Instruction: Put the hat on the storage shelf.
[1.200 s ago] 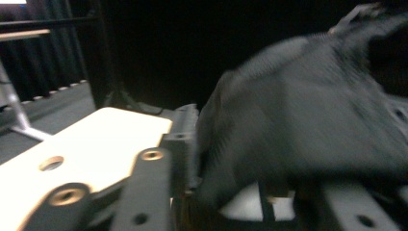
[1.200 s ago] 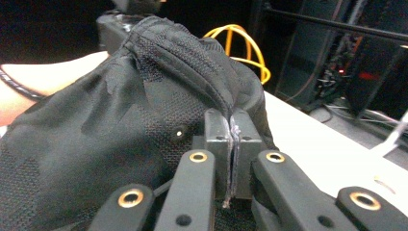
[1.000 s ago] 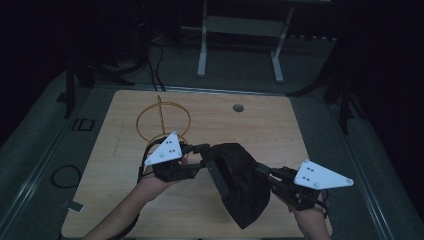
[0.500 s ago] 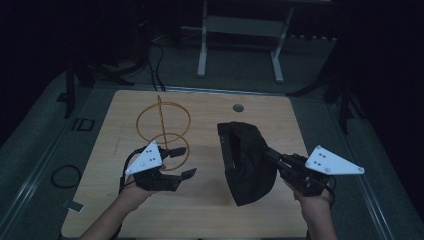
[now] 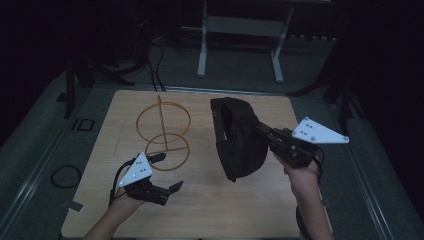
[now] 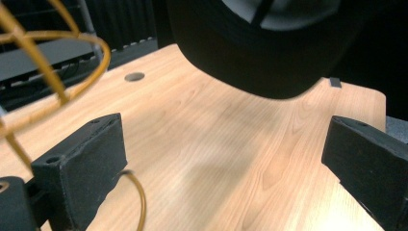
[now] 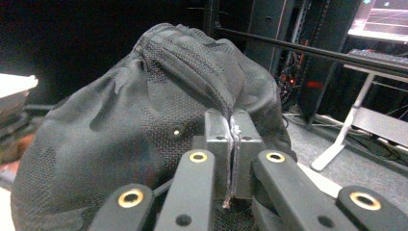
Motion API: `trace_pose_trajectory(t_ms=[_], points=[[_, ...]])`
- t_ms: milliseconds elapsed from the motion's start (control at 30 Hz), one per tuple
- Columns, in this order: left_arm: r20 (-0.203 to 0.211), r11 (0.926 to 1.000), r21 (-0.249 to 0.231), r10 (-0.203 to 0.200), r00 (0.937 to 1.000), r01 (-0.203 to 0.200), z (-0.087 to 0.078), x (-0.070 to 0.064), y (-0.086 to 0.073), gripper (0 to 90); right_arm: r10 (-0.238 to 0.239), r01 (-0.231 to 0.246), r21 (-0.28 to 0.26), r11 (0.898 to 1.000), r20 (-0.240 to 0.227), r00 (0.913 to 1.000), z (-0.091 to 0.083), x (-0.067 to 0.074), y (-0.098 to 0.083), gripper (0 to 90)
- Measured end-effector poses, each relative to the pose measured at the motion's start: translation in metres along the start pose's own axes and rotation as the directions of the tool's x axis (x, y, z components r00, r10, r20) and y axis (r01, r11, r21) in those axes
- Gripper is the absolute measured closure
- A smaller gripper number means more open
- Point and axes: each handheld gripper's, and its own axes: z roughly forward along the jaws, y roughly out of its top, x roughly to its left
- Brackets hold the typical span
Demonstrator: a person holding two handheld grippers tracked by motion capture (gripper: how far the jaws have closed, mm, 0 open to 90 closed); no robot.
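Note:
A black cap [image 5: 235,142] hangs above the right half of the wooden table [image 5: 250,210], with my right gripper [image 5: 260,131] shut on its fabric. The right gripper view has the pads [image 7: 232,144] pinched tight on a fold of the mesh cap [image 7: 120,125]. A gold wire stand [image 5: 162,132] of two rings on a post sits left of centre. My left gripper [image 5: 169,171] is low over the table near the stand's base ring; its jaws have just been opening, wide apart, with nothing between them. In the left gripper view the cap [image 6: 250,43] hangs ahead, the stand [image 6: 57,62] at left.
A small round hole [image 6: 134,76] marks the tabletop's far side. Beyond the table a white-legged frame [image 5: 240,45] stands on the dark floor, with cables [image 5: 155,52] trailing near it. A cable loop [image 5: 64,176] lies left of the table.
My left gripper let go of the cap, opened, and drew back left and down toward the near edge. The right gripper carried the cap right and upward, away from the left hand.

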Motion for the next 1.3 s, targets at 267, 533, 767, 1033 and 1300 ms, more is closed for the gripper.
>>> trace_pose_trajectory(t_ms=[267, 533, 767, 1033, 1300], points=[[-0.062, 0.9985, -0.044, -0.036, 0.9974, 0.034, -0.013, 0.004, -0.027, 2.1, -0.002, 0.003, 0.030, 1.000, -0.025, 0.9997, 0.041, -0.001, 0.015, 88.8], [-0.148, 0.9988, -0.035, -0.039, 0.9882, 0.034, -0.016, 0.002, -0.061, 2.1, 0.005, -0.004, 0.026, 1.000, -0.051, 0.9987, 0.077, 0.006, 0.030, 88.8], [-0.170, 0.9993, -0.024, -0.031, 0.9850, 0.027, -0.019, 0.004, -0.074, 2.1, -0.013, 0.018, 0.061, 0.998, -0.088, 0.9960, 0.112, 0.020, 0.039, 88.8], [-0.179, 0.9978, -0.023, -0.065, 0.9817, 0.062, -0.029, 0.007, -0.086, 2.1, -0.017, 0.032, 0.111, 0.993, -0.128, 0.9917, 0.145, 0.033, 0.040, 88.7], [-0.183, 0.9984, -0.013, -0.056, 0.9815, 0.055, -0.028, 0.007, -0.090, 2.1, -0.009, 0.033, 0.145, 0.989, -0.164, 0.9864, 0.179, 0.046, 0.042, 88.6]])
